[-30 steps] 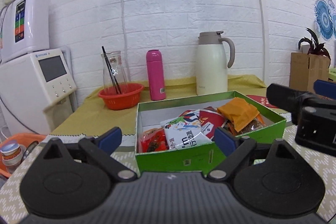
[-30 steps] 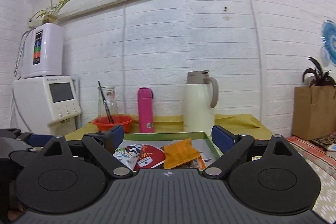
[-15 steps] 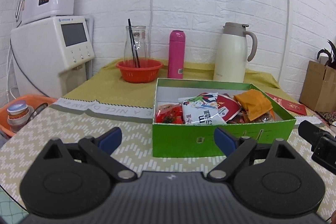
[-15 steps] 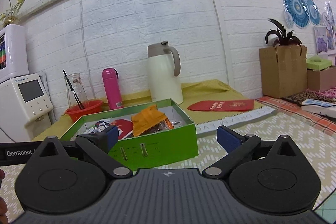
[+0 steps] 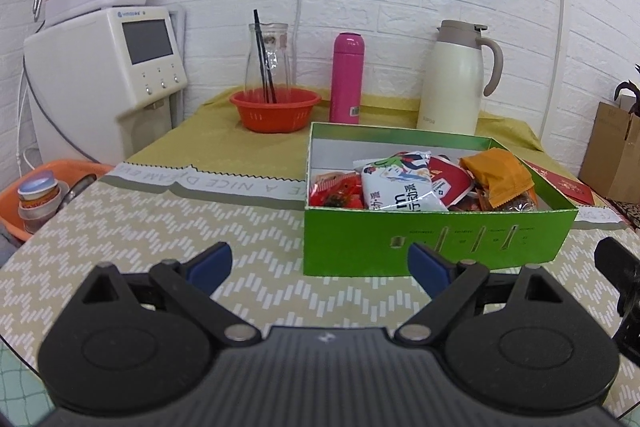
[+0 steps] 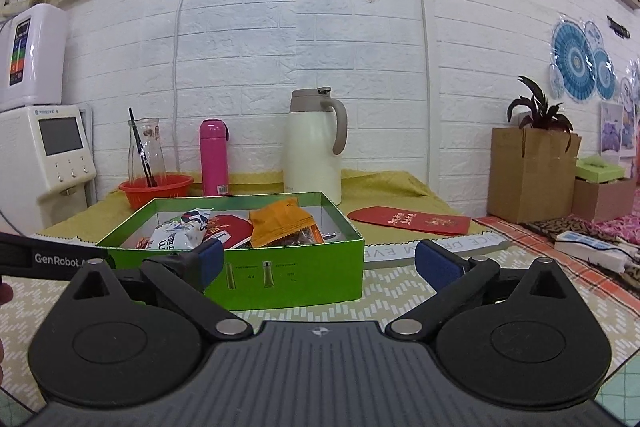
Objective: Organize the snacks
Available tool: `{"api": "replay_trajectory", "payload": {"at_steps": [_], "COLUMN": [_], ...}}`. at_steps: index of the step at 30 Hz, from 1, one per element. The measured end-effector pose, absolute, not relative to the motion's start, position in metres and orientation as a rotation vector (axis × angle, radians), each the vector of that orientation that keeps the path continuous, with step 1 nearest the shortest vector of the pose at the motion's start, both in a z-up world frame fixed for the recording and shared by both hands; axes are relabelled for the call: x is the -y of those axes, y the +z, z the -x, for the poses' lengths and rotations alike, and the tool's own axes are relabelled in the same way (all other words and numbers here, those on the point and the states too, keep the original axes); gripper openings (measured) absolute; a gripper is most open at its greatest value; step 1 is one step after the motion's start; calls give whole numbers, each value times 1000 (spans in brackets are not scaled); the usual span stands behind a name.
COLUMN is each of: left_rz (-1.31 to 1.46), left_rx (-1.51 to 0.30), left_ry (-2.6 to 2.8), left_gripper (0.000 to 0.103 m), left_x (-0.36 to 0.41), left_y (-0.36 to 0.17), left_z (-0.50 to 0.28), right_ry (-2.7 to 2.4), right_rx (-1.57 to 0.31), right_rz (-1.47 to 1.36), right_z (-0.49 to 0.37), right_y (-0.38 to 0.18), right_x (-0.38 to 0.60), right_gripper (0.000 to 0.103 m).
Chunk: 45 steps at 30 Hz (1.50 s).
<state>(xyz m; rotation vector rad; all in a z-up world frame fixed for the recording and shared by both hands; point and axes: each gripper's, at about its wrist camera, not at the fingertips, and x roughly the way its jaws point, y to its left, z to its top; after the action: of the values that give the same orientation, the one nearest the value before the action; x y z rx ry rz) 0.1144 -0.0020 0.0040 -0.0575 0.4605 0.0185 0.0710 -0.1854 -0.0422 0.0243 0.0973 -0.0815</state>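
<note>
One open green cardboard box (image 5: 432, 243) sits on the table (image 5: 160, 227) right of centre, with bare patterned cloth to its left. Inside lie at least four snack packets: red (image 5: 338, 189), white (image 5: 394, 185), dark red (image 5: 450, 179) and orange (image 5: 496, 175); others beneath are hidden. The left gripper (image 5: 320, 267) and the right gripper (image 6: 318, 261) both have their jaws spread wide and empty, just short of the box.

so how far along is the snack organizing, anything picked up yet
Barely begun, it seems. Done: nothing visible; the snack packets, such as the white packet and orange packet, lie jumbled in the green box. In hand: nothing; the left gripper and right gripper are open and empty, short of the box. Left: presumably all the sorting.
</note>
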Motion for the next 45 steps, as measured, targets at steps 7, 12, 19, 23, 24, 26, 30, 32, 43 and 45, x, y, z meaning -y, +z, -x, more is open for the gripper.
{"api": "replay_trajectory", "payload": {"at_steps": [7, 12, 19, 23, 24, 26, 30, 32, 43, 45], "left_rz": [-4, -10, -23, -27, -29, -33, -25, -23, -37, -43], "left_rx": [-445, -445, -446, -445, -446, -443, -448, -448, -447, -450], "left_ry": [-15, -12, -17, -8, -3, 0, -12, -9, -8, -8], "left_gripper": [90, 90, 90, 90, 90, 90, 90, 90, 90, 90], "left_x": [8, 8, 9, 9, 10, 10, 10, 9, 12, 13], "left_y": [5, 6, 6, 4, 4, 4, 4, 4, 4, 4], "left_z": [-110, -110, -109, -109, -109, -108, -108, -108, -107, -108], "right_ry": [-7, -29, -33, -23, -20, -17, -16, -16, -5, -6], "right_rx": [-128, -140, -159, -161, -162, -167, -172, -173, -182, -184], "right_rz": [-2, -24, -30, -23, -23, -25, -31, -30, -25, -25], "right_z": [-70, -71, -72, -71, -70, -71, -71, -71, -70, -70], "right_y": [-44, -46, -48, -49, -49, -49, -50, -50, -51, -52], "right_x": [179, 181, 181, 179, 179, 179, 180, 180, 178, 178], "right_gripper": [103, 103, 103, 103, 103, 103, 103, 103, 103, 103]}}
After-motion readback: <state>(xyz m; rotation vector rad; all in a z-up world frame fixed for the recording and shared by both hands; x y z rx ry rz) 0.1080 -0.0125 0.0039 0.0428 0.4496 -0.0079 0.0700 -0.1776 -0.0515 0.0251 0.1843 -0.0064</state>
